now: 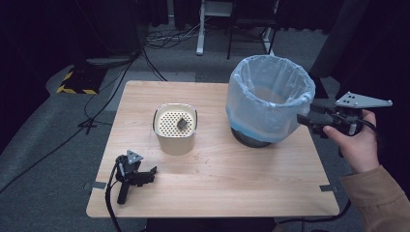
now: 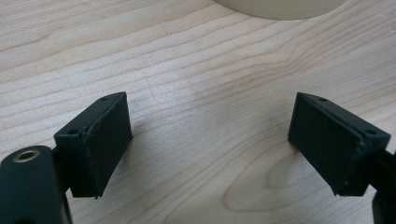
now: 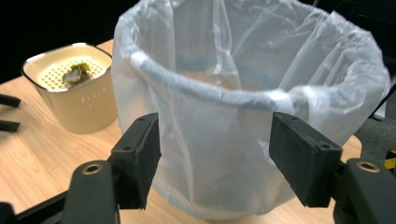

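A bin lined with a translucent bluish bag (image 1: 270, 99) (image 3: 243, 93) stands at the table's right. To its left sits a cream container with a perforated lid (image 1: 175, 133) (image 3: 77, 107), and a dark scrap (image 1: 182, 123) (image 3: 77, 73) lies on that lid. A hand at the right edge holds my right gripper (image 1: 304, 120) (image 3: 215, 158) level; it is open, its jaws just short of the bag's side with nothing between them. My left gripper (image 1: 145, 174) (image 2: 210, 144) lies on the table at the front left with no hand on it. It is open over bare wood and points toward the container.
The wooden table (image 1: 217, 183) has grey tape tabs at its front corners (image 1: 329, 188). Cables (image 1: 111, 92) cross the grey floor at the left, and a yellow-black striped block (image 1: 77, 82) lies beyond the table's far left corner. Furniture legs (image 1: 200, 29) stand behind the table.
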Tool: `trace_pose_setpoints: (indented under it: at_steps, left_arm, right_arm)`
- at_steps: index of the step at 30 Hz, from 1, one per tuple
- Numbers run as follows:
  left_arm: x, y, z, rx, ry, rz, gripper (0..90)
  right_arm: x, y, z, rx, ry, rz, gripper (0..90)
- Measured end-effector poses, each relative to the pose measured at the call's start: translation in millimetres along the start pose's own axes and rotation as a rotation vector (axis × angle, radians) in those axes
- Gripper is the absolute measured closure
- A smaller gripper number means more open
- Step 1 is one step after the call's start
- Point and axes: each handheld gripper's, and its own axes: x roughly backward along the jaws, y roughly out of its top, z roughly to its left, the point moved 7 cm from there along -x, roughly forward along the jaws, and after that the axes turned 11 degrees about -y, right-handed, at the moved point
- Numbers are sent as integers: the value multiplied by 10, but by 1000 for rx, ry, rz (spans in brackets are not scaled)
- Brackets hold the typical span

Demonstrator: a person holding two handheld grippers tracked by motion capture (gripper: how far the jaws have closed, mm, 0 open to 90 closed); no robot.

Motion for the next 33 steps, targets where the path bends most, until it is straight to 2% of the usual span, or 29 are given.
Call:
trace_pose_setpoints:
  at_steps: [6,11,12,13,15,19,23,27,30,32,33]
  left_arm:
    - [0,0,-1,0,-1,0,136]
    - [0,0,0,0,0,0,136]
    - [0,0,0,0,0,0,136]
    - [0,0,0,0,0,0,136]
    - [0,0,0,0,0,0,136]
    - [0,0,0,0,0,0,136]
    - [0,0,0,0,0,0,136]
    - [0,0,0,0,0,0,136]
    - [0,0,0,0,0,0,136]
    - [0,0,0,0,0,0,136]
    - [0,0,0,0,0,0,136]
  right_arm:
    - [9,-81,44,18,9,-12,344]
    - [-5,-245,110,21,20,-18,341]
    - [-47,-342,135,24,25,-21,340]
    - [-47,-342,135,24,25,-21,340]
    - [-112,-461,161,20,32,-16,338]
    - [-338,-741,207,-27,71,-2,338]
    - [-443,-853,235,-34,86,10,338]
    - [-567,-1020,259,-13,75,51,331]
    - [-668,-1191,287,-36,90,99,323]
    - [-746,-1317,299,-33,96,140,306]
    - [-819,-1444,332,-38,110,182,285]
